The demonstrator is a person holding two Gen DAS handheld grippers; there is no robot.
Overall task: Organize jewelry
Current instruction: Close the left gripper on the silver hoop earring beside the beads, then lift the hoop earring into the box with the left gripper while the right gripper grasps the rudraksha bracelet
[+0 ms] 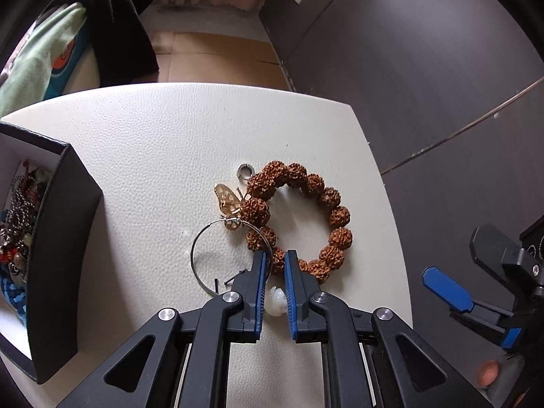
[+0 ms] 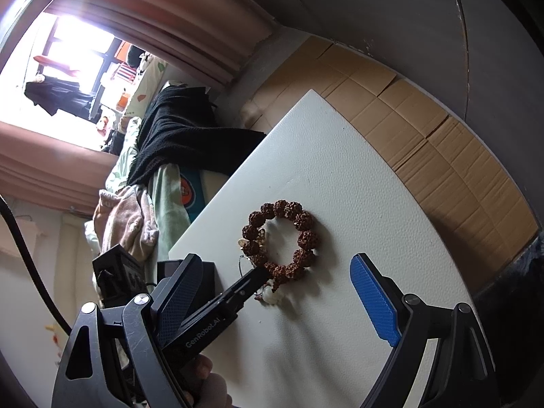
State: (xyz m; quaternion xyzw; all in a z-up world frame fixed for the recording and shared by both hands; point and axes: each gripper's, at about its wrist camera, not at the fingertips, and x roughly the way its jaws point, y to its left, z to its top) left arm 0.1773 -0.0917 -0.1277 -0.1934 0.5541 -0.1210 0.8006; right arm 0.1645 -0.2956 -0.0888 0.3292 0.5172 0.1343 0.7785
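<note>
A brown bead bracelet (image 1: 299,217) lies on the white table (image 1: 153,156); it also shows in the right wrist view (image 2: 282,241). My left gripper (image 1: 274,261) is down at the bracelet's near side, its narrow gap around one bead, its blue pads (image 1: 261,272) close on either side. A white bead charm (image 1: 276,301) lies between the fingers. A gold butterfly piece (image 1: 228,204), a thin silver hoop (image 1: 207,255) and a small silver ring (image 1: 245,171) lie beside the bracelet. My right gripper (image 2: 272,302) is open and empty, off the table's right side.
A black box (image 1: 61,224) with a white inside stands at the left and holds several pieces of jewelry (image 1: 17,224). Clothes (image 2: 176,136) are piled beyond the table's far left. Cardboard (image 2: 425,129) covers the floor behind the table.
</note>
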